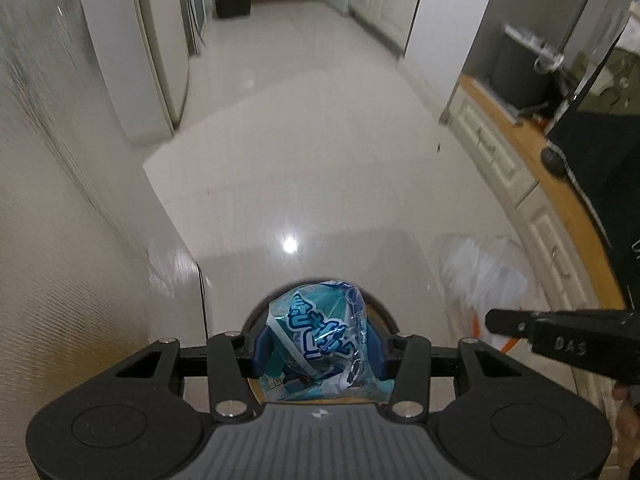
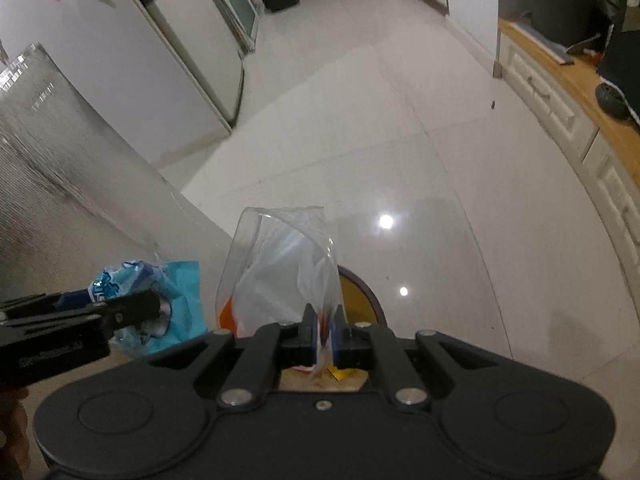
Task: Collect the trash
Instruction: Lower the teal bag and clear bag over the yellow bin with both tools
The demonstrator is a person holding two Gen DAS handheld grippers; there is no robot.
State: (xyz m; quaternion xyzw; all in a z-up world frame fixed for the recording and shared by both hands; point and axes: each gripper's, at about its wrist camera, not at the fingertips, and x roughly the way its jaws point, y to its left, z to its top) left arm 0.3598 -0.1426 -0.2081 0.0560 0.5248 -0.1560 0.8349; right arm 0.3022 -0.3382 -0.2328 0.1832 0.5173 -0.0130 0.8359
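- The left claw [image 1: 320, 354] is clamped on a crumpled blue and white wrapper [image 1: 320, 336]; its blue pads [image 1: 261, 350] press the wrapper from both sides, and the wrapper bulges up ahead of the fingertips.
- The right claw [image 2: 322, 338] is clenched tight on a thin clear plastic bag [image 2: 280, 268] with white and orange inside; the bag stands up ahead of its pads.
- Directly beneath both claws sits a round bin [image 2: 362, 300] with a dark rim and a yellowish inside; a yellow scrap [image 2: 338, 374] shows below the right claw.
- Seen from the right claw, the left claw [image 2: 132, 312] and its wrapper [image 2: 176, 304] are just to its left, apart from the bag.
- Beyond the claws stretches a glossy pale tiled floor [image 1: 320, 140].
- Right of the claws runs a cabinet with a wooden tabletop [image 2: 576, 80].
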